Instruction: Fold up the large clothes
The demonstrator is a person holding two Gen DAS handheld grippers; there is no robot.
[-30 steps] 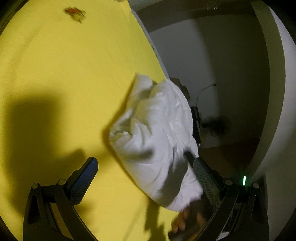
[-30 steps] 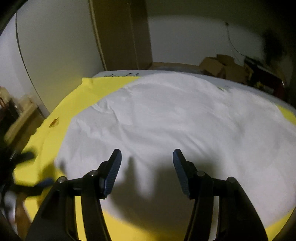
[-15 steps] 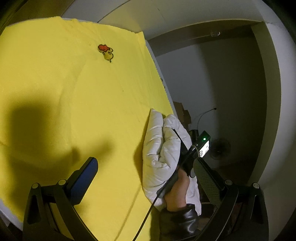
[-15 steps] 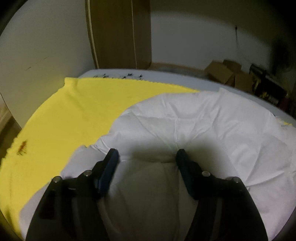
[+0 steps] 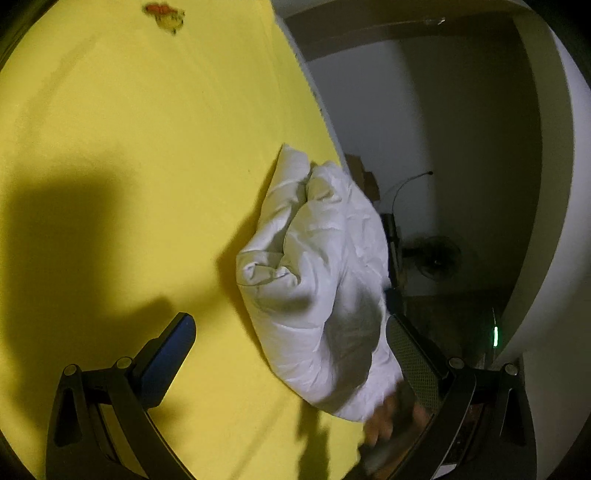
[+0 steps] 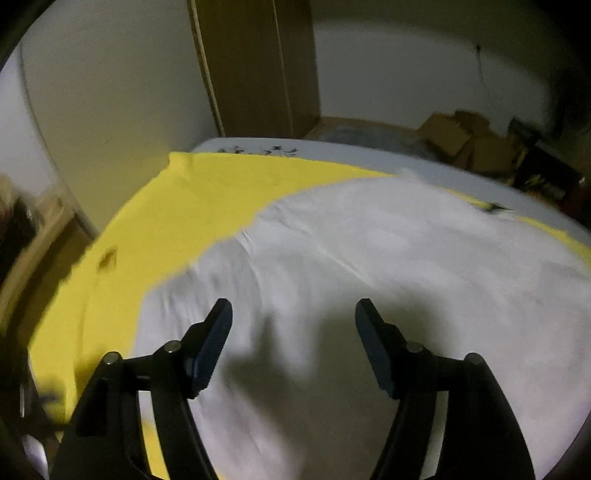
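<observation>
The white garment (image 6: 369, 277), soft, puffy and light-looking, lies on the yellow sheet (image 6: 192, 206) at frame centre under the opening, empty right hand-held gripper (image 6: 293, 339); the left hand-held gripper (image 5: 291, 350) gapes empty; grip a hem corner.

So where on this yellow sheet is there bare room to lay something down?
In the left wrist view, the yellow sheet lies bare between the small red-and-yellow print near its far edge and the bunched white garment at its right edge. In the right wrist view, only a yellow band stays free beyond and left of the garment. It is crowded where the white garment spreads under the opening right tool.
</observation>
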